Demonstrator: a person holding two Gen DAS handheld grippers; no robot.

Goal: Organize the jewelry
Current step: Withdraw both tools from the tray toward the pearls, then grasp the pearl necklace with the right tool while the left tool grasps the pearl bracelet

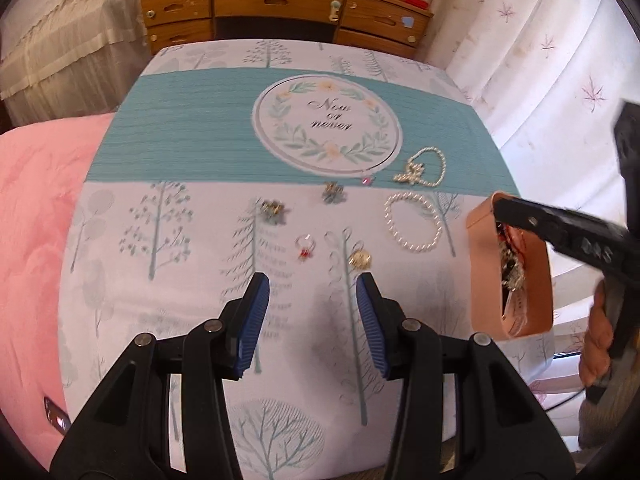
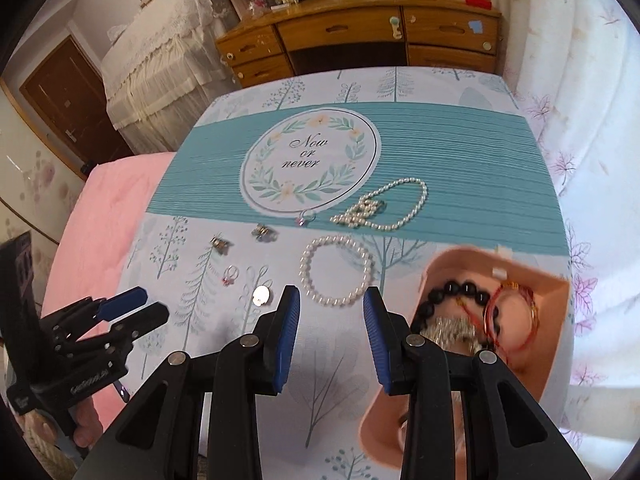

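A pink jewelry box (image 2: pixel 552 320) at the table's right holds black beads (image 2: pixel 452 292), a red bangle (image 2: pixel 508 320) and a silvery piece. On the cloth lie a pearl bracelet (image 2: pixel 336 270), a pearl necklace (image 2: pixel 380 206), a gold round piece (image 1: pixel 359 259), a red-stone ring (image 1: pixel 305 246), a pink-stone ring (image 2: pixel 306 218) and two small clips (image 2: pixel 264 233) (image 2: pixel 220 245). My left gripper (image 1: pixel 312 292) is open and empty, just short of the gold piece. My right gripper (image 2: pixel 331 302) is open and empty above the bracelet's near edge, its right arm over the box (image 1: pixel 512 264).
The table (image 1: pixel 192 128) wears a white tree-print cloth with a teal band. A pink blanket (image 1: pixel 32 216) lies to the left. A wooden desk with drawers (image 2: pixel 360 40) stands behind. White curtains (image 2: pixel 580 100) hang on the right.
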